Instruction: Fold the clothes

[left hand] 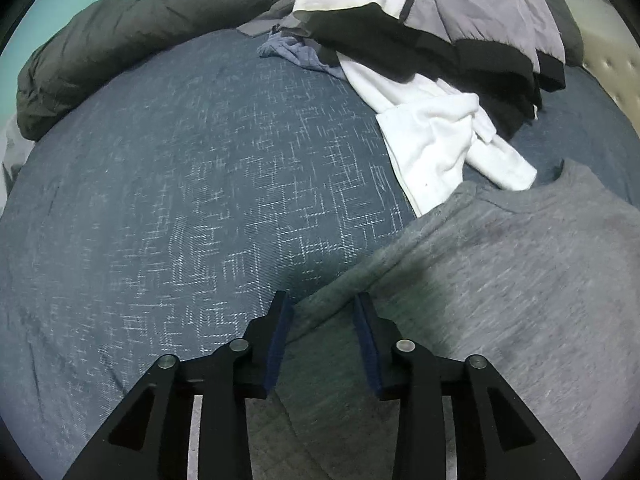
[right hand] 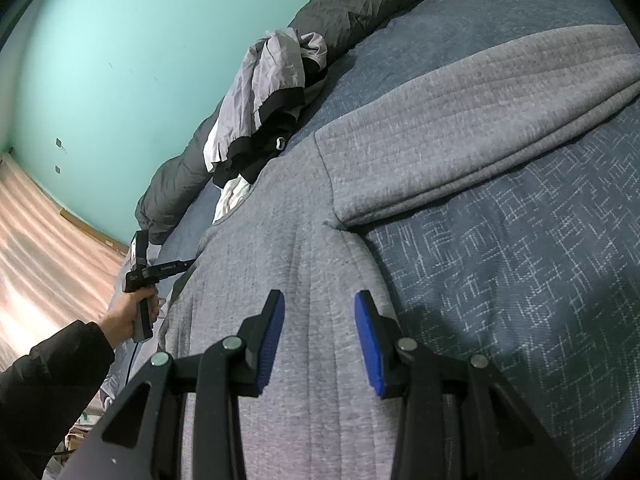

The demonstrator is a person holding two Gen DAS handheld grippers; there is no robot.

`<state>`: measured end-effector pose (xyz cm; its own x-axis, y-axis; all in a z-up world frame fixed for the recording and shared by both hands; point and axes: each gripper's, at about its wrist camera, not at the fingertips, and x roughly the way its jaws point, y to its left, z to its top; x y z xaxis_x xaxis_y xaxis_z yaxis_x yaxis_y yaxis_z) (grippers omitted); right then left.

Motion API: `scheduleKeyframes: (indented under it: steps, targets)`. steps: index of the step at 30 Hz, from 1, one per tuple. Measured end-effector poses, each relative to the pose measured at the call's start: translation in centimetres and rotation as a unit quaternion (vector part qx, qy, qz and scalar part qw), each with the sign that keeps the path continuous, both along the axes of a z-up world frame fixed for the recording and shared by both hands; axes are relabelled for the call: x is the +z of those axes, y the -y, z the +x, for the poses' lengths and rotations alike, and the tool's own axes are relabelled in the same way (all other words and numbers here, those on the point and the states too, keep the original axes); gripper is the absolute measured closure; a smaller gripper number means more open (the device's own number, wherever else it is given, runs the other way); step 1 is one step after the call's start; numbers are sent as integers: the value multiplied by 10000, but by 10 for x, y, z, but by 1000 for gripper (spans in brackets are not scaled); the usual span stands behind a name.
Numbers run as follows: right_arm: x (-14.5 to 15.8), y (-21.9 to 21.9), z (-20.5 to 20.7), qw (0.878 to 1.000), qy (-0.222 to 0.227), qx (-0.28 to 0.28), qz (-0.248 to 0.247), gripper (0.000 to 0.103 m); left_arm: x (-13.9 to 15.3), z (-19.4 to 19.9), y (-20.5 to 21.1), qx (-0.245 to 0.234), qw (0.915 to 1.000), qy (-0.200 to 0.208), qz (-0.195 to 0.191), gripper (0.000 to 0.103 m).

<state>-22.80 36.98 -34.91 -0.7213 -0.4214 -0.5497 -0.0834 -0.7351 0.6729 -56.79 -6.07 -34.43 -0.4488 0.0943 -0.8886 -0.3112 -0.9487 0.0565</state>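
A grey sweater lies spread on the blue patterned bedspread. My left gripper points down over the sweater's left edge. Its jaws stand apart with the edge in the gap, and the pads do not press it. In the right wrist view the sweater fills the middle, with one sleeve stretched toward the upper right. My right gripper hovers open over the sweater's body near that sleeve's root. Far left in that view, a hand in a dark sleeve holds the left gripper at the sweater's other side.
A pile with a white garment, a grey and black jacket and a small blue cloth lies beyond the sweater. A dark green duvet is rolled along the bed's far side by the teal wall. A beige headboard stands far right.
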Motion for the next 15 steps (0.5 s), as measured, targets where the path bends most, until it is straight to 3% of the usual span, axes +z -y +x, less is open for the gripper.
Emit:
scheduleKeyframes:
  steps: [1,2,3,8,15]
  targets:
    - [0,0,0,10000,5,4,3,66,1,1,-1,-14,10000,-41,-8,84]
    - [-1,1,0,10000,10,9,8,66,2,2,-2,-44,9999,-89,-27,97]
    - [-1,1,-1,10000,14,12,12,66,4,3,-4,-69,9998,-144,-80,99]
    - [-2,3,-1,10000,9,25,25,66,24,1,-2,75,9984,-526,-172,100]
    - [-1,1,1,10000,-6,29,22,66,20,-14,0,325,9976,-462,-397,101]
